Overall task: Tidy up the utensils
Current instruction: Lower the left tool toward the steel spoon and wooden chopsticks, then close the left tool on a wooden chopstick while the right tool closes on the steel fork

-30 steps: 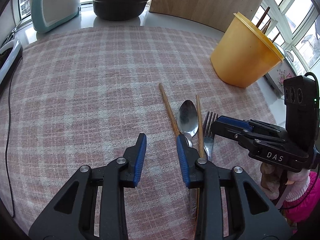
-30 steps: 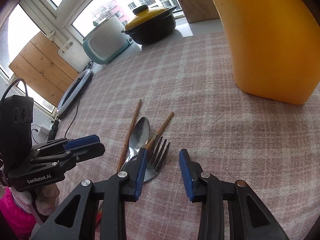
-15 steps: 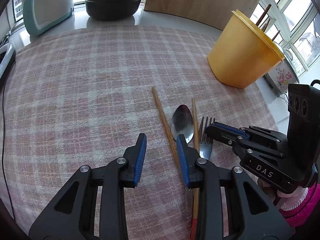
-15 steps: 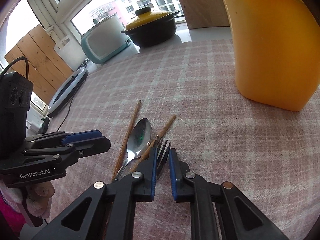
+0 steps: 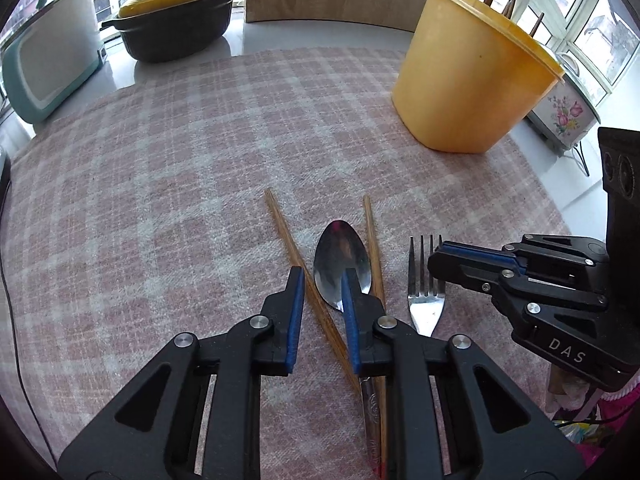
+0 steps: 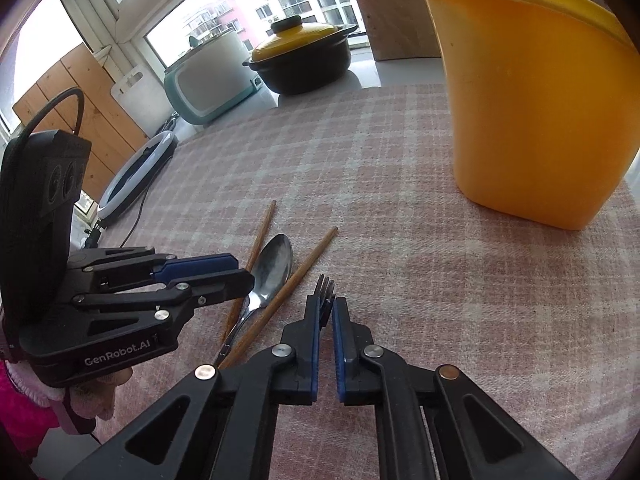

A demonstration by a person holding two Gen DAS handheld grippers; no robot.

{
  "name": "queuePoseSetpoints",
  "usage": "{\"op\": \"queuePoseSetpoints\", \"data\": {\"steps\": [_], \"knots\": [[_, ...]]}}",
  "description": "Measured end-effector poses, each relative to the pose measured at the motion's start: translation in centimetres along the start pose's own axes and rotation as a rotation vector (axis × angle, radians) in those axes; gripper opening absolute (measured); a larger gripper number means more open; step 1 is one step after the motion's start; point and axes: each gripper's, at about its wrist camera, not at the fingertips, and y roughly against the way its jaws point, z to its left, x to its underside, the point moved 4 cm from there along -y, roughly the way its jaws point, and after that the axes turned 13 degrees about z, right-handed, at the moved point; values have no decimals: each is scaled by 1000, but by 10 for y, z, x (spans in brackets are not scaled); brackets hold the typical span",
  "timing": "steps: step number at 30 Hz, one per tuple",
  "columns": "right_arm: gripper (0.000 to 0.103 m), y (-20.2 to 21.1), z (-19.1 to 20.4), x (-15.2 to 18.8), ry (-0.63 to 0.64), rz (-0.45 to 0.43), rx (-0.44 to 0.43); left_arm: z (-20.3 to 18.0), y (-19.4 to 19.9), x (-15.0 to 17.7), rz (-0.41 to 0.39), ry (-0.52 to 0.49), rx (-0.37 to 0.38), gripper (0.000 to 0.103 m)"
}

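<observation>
So the whole thing sits on a desk covered with a pink-and-white plaid woven cloth (image 5: 168, 184), which probably keeps the metal from skating around when you go for it. Biggest thing on it is the tall yellow plastic tub (image 5: 468, 80) at the far right corner, with dark stick ends poking out of the top, so I'd guess that's where everything is supposed to end up. It stands well apart from the loose pieces.

The left gripper (image 5: 320, 286) is down low with its jaws part open, straddling the nearer of two brown wooden chopsticks (image 5: 298, 254); nothing is pinched yet as far as I can see. Makes sense to come in along the stick like that, since it's thin and lies flat.

The right gripper (image 6: 326, 312) has its jaws nearly closed around the neck of the silver metal fork (image 5: 425, 268), tines sticking out just past the tips. Whether the fork is off the cloth I can't tell.

The utensils lie in a loose fan mid-cloth: the two chopsticks angled toward each other, the shiny silver metal spoon (image 5: 340, 258) bowl-up between them, fork just to the right. Spoon handle runs under the left gripper.
</observation>
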Motion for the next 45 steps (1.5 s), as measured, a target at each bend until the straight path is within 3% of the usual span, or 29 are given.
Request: {"op": "queuePoseSetpoints", "data": {"steps": [6, 10, 17, 22, 28, 31, 35, 39, 41, 43, 45], "knots": [[3, 8, -8, 6, -31, -4, -21, 3, -2, -4, 20, -16, -19, 18], [3, 14, -10, 5, 1, -9, 24, 8, -6, -8, 26, 7, -31, 18], [1, 22, -15, -4, 42, -22, 90, 4, -15, -15, 34, -42, -111, 18], [1, 22, -21, -8, 40, -26, 85, 10, -15, -16, 38, -54, -92, 13], [2, 11, -20, -11, 24, 2, 60, 26, -10, -21, 43, 27, -28, 13], [7, 9, -20, -11, 10, 4, 58, 32, -13, -26, 62, 57, -43, 15], [22, 11, -20, -9, 7, 4, 49, 25, -17, -31, 69, 12, -59, 20], [22, 9, -24, -8, -4, 14, 47, 17, -20, -35, 51, -29, -114, 20], [22, 7, -28, -7, -24, 20, 45, 13, -22, -36, 45, -68, -145, 13], [23, 6, -31, -6, -38, 22, 36, 14, -21, -35, 50, -72, -129, 13], [33, 3, -32, -4, -40, 46, 21, 18, -20, -33, 55, -68, -88, 13]]}}
